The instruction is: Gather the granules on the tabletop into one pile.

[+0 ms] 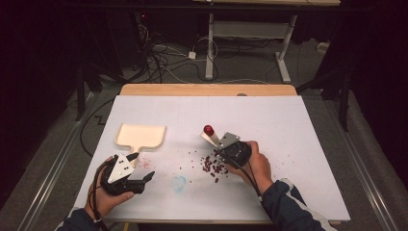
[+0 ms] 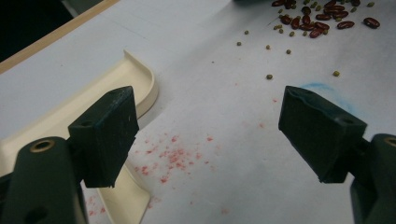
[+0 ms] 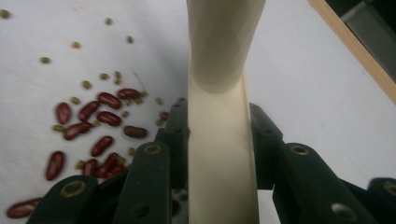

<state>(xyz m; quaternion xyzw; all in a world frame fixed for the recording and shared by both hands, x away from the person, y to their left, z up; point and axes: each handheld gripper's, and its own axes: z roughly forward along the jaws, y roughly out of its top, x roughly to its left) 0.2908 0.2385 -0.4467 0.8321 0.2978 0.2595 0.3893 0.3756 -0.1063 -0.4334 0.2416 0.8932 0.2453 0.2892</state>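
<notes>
A cream dustpan (image 1: 141,135) lies flat on the white table at the left, its handle toward the person. My left gripper (image 1: 143,166) hovers just in front of that handle, open and holding nothing. In the left gripper view the dustpan (image 2: 140,79) sits behind the left jaw of the gripper (image 2: 210,126). My right gripper (image 1: 225,144) is shut on a cream tool handle (image 1: 211,136) with a red ball tip (image 1: 208,129). That handle (image 3: 219,56) rises between the jaws. Red and small green beans (image 1: 214,166) lie scattered beside the right hand, beans (image 3: 100,116) left of the jaws.
Pink speckles (image 2: 173,156) mark the table by the dustpan handle, and a blue smudge (image 1: 179,183) lies near the front middle. The table's wooden far edge (image 1: 207,89) runs across the back. Cables and another desk's legs (image 1: 210,53) stand on the floor beyond.
</notes>
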